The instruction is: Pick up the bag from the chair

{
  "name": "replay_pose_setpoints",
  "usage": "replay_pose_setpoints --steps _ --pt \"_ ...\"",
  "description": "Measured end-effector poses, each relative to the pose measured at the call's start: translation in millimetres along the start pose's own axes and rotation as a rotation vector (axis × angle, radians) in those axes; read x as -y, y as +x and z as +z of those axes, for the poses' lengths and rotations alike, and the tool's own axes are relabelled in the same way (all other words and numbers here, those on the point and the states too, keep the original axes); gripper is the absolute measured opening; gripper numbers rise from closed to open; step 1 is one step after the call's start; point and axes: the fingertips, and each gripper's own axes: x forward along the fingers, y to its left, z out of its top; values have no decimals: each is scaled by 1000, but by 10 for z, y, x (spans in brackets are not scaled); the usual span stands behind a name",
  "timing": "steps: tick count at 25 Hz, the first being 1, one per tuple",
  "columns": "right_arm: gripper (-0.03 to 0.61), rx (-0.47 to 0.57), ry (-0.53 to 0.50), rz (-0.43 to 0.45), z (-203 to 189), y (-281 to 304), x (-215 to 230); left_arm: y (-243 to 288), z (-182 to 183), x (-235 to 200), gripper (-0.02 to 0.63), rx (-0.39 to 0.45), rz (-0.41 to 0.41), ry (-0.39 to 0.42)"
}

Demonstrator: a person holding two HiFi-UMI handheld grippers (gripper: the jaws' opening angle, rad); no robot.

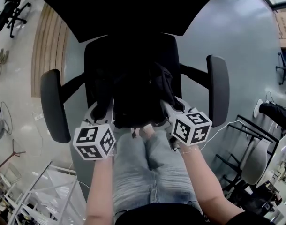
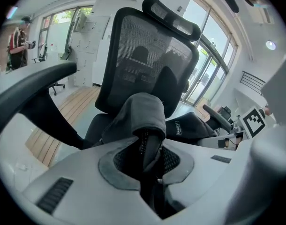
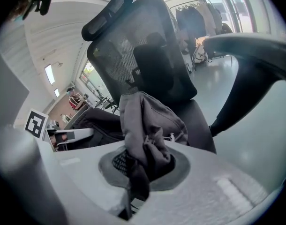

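Bag (image 2: 142,115), outline lost against black chair (image 1: 218,93), left gripper (image 2: 150,159) and right gripper (image 3: 142,167) fingers clamping its fabric

Nothing legible. Small white-print label (image 2: 177,128) on bag (image 2: 199,125), just beyond jaws, to their right: too small to read.

The head camera looks steeply down on the chair (image 1: 218,90), backrest (image 2: 133,55) toward 12 o'clock. Cameras on the left gripper (image 2: 150,149) and right gripper (image 3: 143,165) sit close behind their jaws, tilted up at that backrest; all three views share chair and bag (image 1: 138,97).
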Motion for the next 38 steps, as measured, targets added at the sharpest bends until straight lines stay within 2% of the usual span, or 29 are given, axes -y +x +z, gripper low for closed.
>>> replay_pose_setpoints --steps 4,12,28,38 --pt "40 -15 -8 17 53 -137 -111 -128 82 59 75 -10 -11 12" --pt "40 42 -35 34 292 -480 -273 -498 272 276 67 41 -25 4" --pt "38 200 -82 106 987 -1400 -697 -1320 1008 847 66 205 -165 53" --pt "38 324 -126 159 1403 -1994 -1007 -1877 1444 1143 66 336 -213 55"
